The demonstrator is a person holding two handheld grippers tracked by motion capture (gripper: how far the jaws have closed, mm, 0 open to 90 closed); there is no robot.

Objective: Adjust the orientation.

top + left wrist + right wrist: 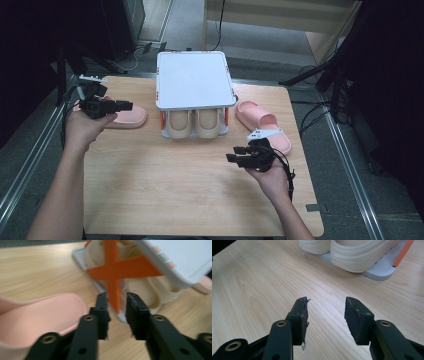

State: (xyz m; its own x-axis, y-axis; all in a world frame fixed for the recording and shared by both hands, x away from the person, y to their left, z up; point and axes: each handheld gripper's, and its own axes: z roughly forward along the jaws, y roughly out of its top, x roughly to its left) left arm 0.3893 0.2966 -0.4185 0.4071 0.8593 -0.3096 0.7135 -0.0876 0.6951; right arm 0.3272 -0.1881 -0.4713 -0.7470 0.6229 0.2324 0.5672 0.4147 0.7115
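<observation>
Hovering narrowly open and empty just above the pink foam slipper [127,116] at the desk's [190,200] left, the left claw [127,105] risks pinching only the soft upper and dropping it, or clipping the white two-tier shoe rack [194,80], while the right claw [235,154], wide open and empty, hangs beside the other pink slipper [260,120].

Two slippers [192,122] inside the rack [194,80] mid-table, one slipper [131,117] left, another [262,124] right.

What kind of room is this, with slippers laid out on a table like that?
Probably a lab or workshop set up for recording, not a home: a bare wooden table ringed by dark stands and floor cables, and a person holding tongs, the left tongs and right tongs.
</observation>
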